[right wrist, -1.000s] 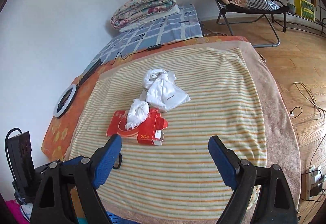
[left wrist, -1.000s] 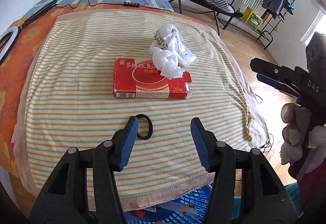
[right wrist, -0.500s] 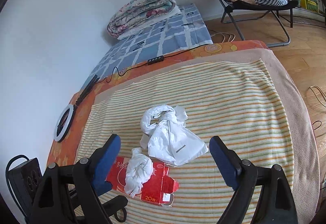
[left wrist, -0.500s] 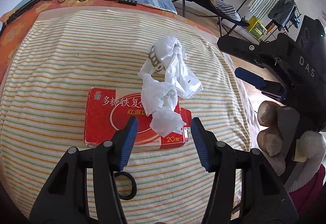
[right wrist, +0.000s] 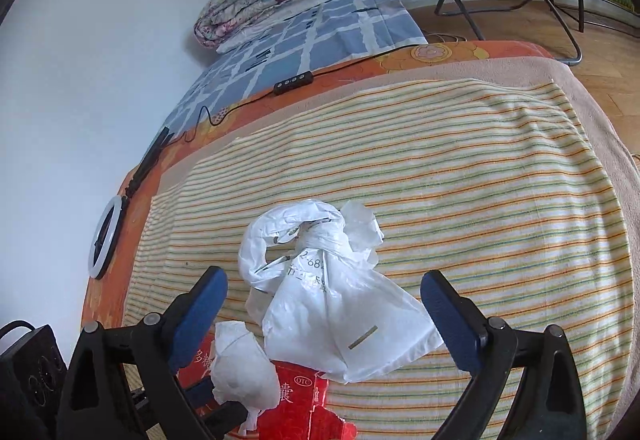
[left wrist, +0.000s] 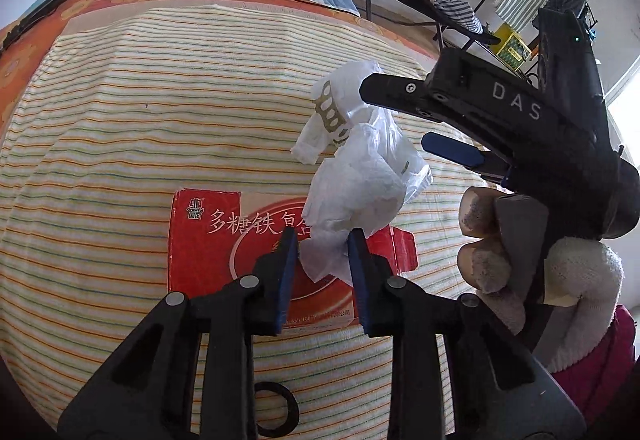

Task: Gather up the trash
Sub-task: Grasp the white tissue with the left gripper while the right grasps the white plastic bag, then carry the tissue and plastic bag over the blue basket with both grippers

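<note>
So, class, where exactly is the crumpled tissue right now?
In the left wrist view the crumpled tissue lies on the red box, pinched in the left gripper, beside the white plastic bag.

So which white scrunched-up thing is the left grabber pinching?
The small crumpled white tissue lying on the red cardboard box: the left hand-held gripper has closed on it. The bigger knotted white plastic bag sits untouched between the open right hand-held gripper.

"DAS" on the right claw (left wrist: 452,120), "多糖铁复合" on the red box (left wrist: 208,252), "OTC" on its flap
</note>
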Available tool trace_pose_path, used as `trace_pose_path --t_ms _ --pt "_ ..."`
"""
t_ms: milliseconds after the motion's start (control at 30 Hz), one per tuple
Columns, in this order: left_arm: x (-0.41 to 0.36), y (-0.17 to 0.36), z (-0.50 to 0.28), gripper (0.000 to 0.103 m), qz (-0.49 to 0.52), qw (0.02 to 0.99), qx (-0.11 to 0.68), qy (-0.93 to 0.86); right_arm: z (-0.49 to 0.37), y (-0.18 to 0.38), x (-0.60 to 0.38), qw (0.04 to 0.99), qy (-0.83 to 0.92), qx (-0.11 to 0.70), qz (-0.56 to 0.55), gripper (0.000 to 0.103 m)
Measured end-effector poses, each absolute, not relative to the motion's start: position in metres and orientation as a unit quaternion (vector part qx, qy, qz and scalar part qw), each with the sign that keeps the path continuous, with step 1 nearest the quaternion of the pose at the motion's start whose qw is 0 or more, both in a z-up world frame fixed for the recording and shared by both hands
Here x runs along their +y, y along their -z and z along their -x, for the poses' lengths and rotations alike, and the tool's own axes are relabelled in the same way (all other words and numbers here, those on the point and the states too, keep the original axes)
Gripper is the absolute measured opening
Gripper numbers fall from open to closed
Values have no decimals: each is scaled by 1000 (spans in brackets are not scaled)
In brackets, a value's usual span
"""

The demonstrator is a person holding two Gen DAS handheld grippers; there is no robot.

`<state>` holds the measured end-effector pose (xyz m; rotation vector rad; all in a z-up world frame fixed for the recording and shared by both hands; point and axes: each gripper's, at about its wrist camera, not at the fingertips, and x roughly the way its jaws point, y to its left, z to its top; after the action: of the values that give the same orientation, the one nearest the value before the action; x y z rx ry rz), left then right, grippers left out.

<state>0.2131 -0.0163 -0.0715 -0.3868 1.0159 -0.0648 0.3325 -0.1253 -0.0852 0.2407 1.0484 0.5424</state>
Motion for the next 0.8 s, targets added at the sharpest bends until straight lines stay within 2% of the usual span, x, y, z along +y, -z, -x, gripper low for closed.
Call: trace_pose_path --t_ms 33,133,233,300,367,500,533,667,800 --pt "-17 72 -213 13 180 856 484 31 -334 89 -125 821 -257 496 -118 99" --pt "-19 72 -211 9 164 860 482 31 -338 98 -124 814 -256 506 -127 98" --pt "-16 73 -208 7 163 860 483 30 -339 105 -124 806 -264 511 -141 91" --pt "-14 73 -206 7 162 861 481 27 -338 104 -120 806 -271 507 -140 83" --pt "-11 72 -205 7 164 862 480 23 -336 103 -116 801 -285 509 -137 66" --pt "-7 69 -201 7 166 863 477 18 -327 96 -113 809 -287 497 -125 54" --pt "-6 68 -200 7 166 863 476 17 -326 93 -113 811 -290 493 -126 44" --pt "-3 66 -194 7 163 865 475 12 -320 77 -121 827 -283 471 -121 38" --pt "1 59 -189 7 161 868 470 9 -314 59 -129 842 -275 449 -117 38"
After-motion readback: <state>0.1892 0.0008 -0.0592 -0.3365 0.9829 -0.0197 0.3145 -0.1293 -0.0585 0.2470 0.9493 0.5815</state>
